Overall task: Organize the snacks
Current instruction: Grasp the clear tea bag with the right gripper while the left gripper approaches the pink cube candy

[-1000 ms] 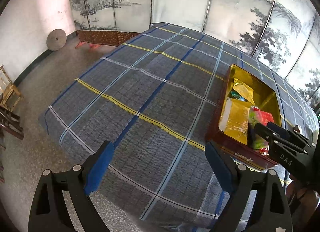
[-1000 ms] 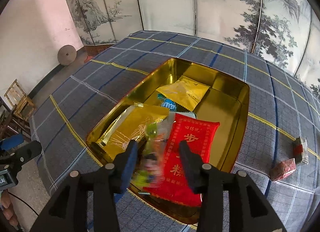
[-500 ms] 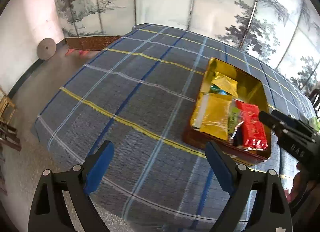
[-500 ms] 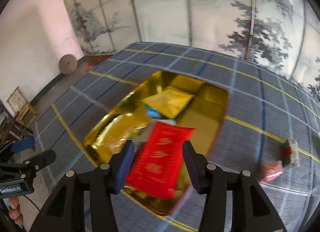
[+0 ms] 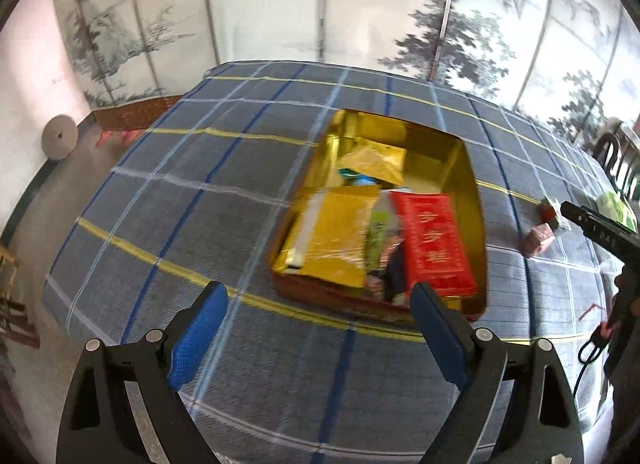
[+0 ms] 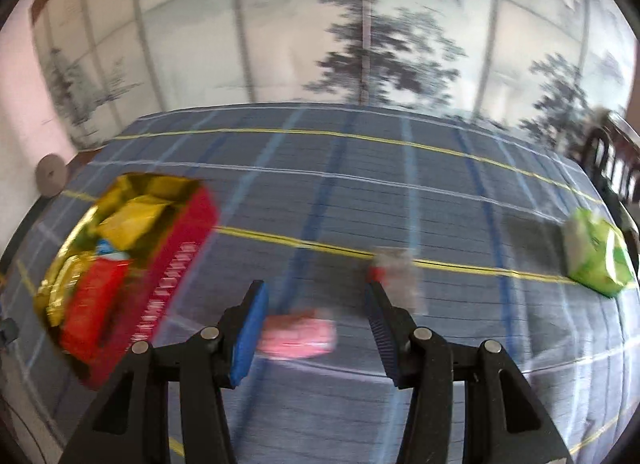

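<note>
A gold-lined tin (image 5: 478, 203) with red outer walls stands on the blue plaid tablecloth (image 5: 192, 199). It holds gold packs (image 5: 332, 240), a red pack (image 5: 434, 244) and a clear green pack (image 5: 378, 236). My left gripper (image 5: 318, 304) is open and empty, hovering before the tin's near wall. My right gripper (image 6: 316, 296) is open to the right of the tin (image 6: 176, 264), over a blurred pink snack (image 6: 298, 334) lying on the cloth. A small red-and-clear wrapped snack (image 6: 394, 264) lies beside its right finger. A green pack (image 6: 596, 260) lies far right.
A painted folding screen (image 5: 320, 15) stands behind the table. A dark chair (image 6: 612, 167) is at the table's right end. A round stone disc (image 5: 60, 137) leans on the wall at floor level on the left. The table's near edge drops to the floor at lower left.
My right gripper let go of the clear green pack in the tin, widened and swung right to the loose snacks. My left gripper swung right, bringing the tin to the centre of its view.
</note>
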`<state>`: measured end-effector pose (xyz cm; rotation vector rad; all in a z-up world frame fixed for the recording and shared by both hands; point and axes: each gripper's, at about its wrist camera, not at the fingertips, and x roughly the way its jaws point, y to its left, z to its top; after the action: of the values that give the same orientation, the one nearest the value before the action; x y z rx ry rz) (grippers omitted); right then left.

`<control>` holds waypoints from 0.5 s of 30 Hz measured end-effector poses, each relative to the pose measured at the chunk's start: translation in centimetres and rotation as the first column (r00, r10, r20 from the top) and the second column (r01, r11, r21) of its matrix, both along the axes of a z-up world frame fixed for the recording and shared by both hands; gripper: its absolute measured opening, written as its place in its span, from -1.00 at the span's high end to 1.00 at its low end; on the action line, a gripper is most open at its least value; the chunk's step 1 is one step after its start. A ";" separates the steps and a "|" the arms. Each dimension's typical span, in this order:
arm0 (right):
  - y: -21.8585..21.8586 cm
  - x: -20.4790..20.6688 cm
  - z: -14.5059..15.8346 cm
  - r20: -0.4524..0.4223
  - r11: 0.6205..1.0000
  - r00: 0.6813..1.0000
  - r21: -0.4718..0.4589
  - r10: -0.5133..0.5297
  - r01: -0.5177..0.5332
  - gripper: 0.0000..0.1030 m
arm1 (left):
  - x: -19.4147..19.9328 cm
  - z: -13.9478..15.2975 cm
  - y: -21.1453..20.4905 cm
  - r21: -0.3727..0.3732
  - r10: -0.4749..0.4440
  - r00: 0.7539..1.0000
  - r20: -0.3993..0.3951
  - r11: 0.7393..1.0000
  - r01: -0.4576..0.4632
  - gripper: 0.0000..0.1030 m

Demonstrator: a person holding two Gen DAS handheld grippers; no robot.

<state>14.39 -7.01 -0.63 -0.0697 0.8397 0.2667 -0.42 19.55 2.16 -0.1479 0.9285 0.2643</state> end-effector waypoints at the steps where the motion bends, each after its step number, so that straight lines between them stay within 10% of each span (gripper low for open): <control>1: -0.9 0.4 -0.2 -0.006 1.000 1.000 -0.002 -0.018 0.018 0.01 | 0.2 0.0 -0.4 0.002 -0.012 1.000 0.002 1.000 0.012 -0.76; 15: -4.0 3.7 -3.7 -0.051 0.999 0.998 0.000 -0.033 0.033 0.01 | 4.7 -0.3 -9.1 0.044 -0.210 0.978 0.008 0.977 0.209 -0.76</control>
<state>18.07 -11.04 -4.36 -0.0485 0.8907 0.2382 4.33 10.43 1.90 -0.0112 0.9174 0.0877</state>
